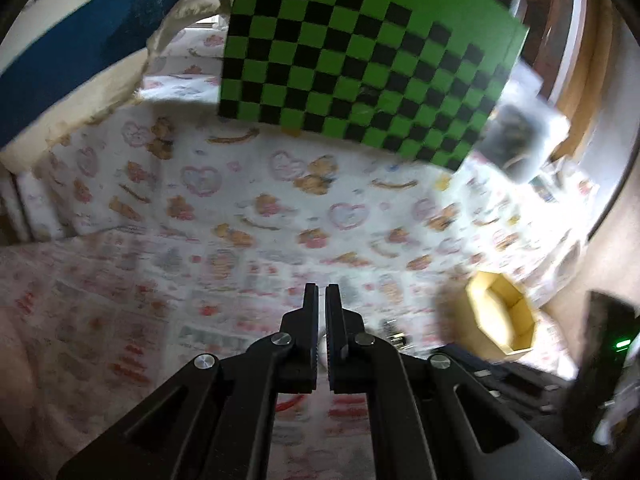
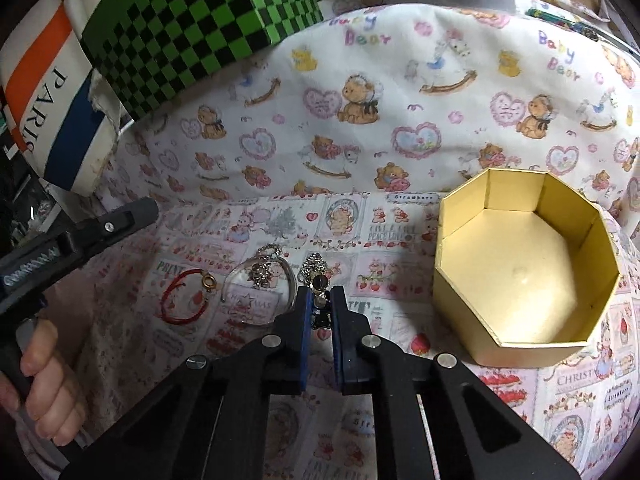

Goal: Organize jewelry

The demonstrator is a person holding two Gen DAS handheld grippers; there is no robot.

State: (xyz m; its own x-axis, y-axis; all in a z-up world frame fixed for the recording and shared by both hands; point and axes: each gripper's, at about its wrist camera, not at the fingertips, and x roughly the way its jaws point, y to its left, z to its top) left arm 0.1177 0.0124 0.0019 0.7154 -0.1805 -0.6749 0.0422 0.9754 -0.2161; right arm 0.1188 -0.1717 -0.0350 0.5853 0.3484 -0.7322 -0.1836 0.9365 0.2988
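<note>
Pinching a black charm (image 2: 320,312), right hand-held gripper (image 2: 321,294), left hand-held gripper (image 1: 321,290) closed empty.

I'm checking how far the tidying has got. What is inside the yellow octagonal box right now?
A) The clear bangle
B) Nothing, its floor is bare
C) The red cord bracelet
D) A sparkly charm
B: the yellow octagonal box shows only its bare floor, while the red cord bracelet, the clear bangle and the sparkly charm all lie on the patterned cloth to its left.
</note>
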